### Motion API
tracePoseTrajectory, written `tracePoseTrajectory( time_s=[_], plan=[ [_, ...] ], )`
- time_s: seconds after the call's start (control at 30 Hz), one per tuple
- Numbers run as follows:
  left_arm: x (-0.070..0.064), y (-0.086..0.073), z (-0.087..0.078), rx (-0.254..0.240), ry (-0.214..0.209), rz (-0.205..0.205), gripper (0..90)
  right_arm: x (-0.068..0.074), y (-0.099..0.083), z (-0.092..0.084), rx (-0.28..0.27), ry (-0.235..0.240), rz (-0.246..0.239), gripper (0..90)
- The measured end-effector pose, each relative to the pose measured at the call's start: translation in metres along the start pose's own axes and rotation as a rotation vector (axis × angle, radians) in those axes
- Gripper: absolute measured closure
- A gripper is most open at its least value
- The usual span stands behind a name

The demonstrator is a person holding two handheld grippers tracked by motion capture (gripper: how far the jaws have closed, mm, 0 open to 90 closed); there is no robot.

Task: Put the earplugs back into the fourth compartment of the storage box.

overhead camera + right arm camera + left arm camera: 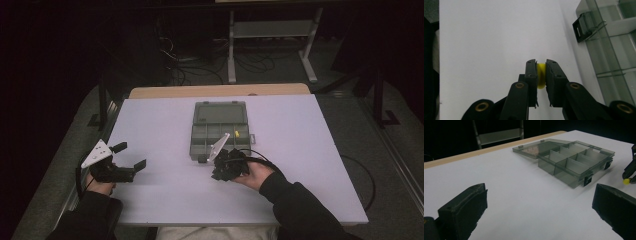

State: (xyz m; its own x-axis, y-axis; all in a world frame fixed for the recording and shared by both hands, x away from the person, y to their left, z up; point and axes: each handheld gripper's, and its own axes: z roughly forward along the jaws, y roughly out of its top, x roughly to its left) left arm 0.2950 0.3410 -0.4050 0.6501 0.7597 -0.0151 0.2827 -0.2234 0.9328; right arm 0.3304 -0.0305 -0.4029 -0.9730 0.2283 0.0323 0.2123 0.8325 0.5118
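Yellow piece (541, 76) pinched in right tool (541, 75) beside organizer box (609, 50) edge; left tool (536, 207) gapes over bare table (511, 182).

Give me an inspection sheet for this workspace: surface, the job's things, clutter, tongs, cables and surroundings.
Surface: white table top, bare apart from the job's things; a wooden edge at its far side.
Job's things: grey compartment box with its lid open flat on the table; one small yellow piece lies in a compartment; another small yellow part sits in the right tongs.
Clutter: nothing seen.
Tongs: left tongs open, empty, resting at the left of the table; right tongs shut on the small yellow part beside the box's front latch.
Cables: black cable loops from the right tongs; more wires on the floor beyond.
Surroundings: dark room, grey metal stand behind the table.
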Motion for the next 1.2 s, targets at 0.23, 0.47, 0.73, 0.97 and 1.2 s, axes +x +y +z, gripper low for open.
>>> tracePoseTrajectory(
  time_s=[0.23, 0.47, 0.73, 0.97, 1.2],
  plan=[
    [0.000, 0.000, 0.000, 0.001, 0.002, 0.001, 0.0, -0.004, 0.004, -0.015, -0.028, -0.013, 0.004, 78.4],
    [0.000, 0.000, 0.000, -0.001, 0.000, -0.001, 0.0, -0.011, 0.009, -0.031, -0.050, -0.034, 0.010, 78.3],
    [0.000, 0.000, 0.000, 0.000, 0.000, 0.001, 0.0, -0.022, 0.013, -0.049, -0.084, -0.063, 0.019, 78.3],
    [0.000, 0.000, 0.000, -0.001, 0.000, -0.002, 0.0, -0.033, 0.014, -0.060, -0.090, -0.086, 0.034, 78.3],
    [0.000, 0.000, 0.000, 0.000, -0.001, -0.001, 0.0, -0.047, 0.015, -0.064, -0.091, -0.105, 0.059, 78.3]
  ],
)
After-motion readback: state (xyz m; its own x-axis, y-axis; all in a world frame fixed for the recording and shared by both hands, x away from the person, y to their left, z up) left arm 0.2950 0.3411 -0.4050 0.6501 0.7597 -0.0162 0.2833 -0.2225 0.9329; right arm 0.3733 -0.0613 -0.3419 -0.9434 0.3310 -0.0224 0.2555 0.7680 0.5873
